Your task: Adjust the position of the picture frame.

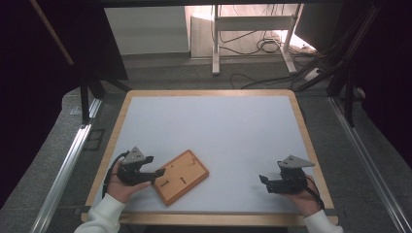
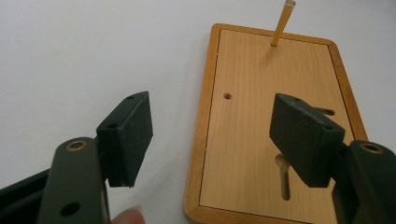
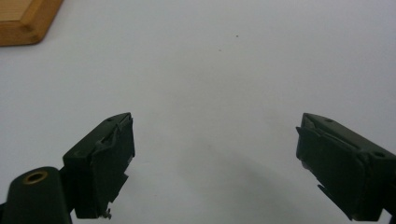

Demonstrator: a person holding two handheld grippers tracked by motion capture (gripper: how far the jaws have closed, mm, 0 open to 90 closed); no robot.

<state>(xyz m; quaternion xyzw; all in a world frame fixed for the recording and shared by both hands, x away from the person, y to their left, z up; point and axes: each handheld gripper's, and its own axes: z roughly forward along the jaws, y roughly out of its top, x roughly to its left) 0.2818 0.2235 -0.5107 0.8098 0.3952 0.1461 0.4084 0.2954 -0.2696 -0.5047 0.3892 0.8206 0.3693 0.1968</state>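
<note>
1. Wooden board lies near-left on the white table; I keep my left gripper low at its left end, right gripper well apart, near-right.
2. Board's slots blur from above; its corner is cut off.
3. Both grippers gape, holding nothing; a thin peg stands at the board's far edge.

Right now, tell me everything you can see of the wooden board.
The wooden board is a flat rectangle of light wood with a darker raised rim and rounded corners. It lies skewed on the white table. A thin peg stands near one end; it also has a small round hole and slots. The left tongs, open, hover at its edge.
</note>
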